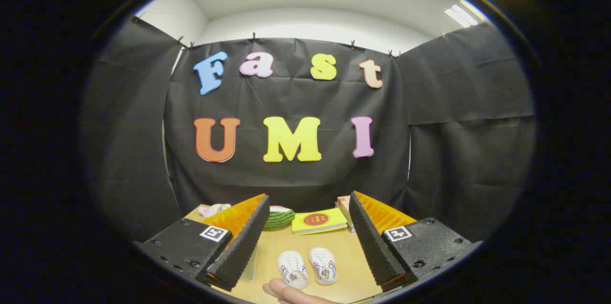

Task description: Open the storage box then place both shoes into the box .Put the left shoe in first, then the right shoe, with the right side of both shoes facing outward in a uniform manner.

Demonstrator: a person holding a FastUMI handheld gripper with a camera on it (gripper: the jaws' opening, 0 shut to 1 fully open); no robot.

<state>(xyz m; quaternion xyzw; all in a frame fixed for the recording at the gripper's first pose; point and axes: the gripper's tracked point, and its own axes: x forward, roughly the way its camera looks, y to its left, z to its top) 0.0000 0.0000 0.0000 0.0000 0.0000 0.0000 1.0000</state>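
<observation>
Two small white shoes sit side by side on the wooden table [353, 270], between the gripper [305, 242] fingers & a bit below/nearer than their tips: left shoe [292, 269], right shoe [323, 266], toes pointing away, nearly touching. Fingers spread wide, nothing held. L to R at table's far edge: pink-green item [214, 209], green striped object [279, 218], yellow book [319, 221], stacked books [343, 208] partly behind right finger. A person's finger [291, 294] lies just near the shoes' heels.

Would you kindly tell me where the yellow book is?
The yellow book lies flat on the table, beyond the open claw and the white shoes, beside the green striped object.
</observation>
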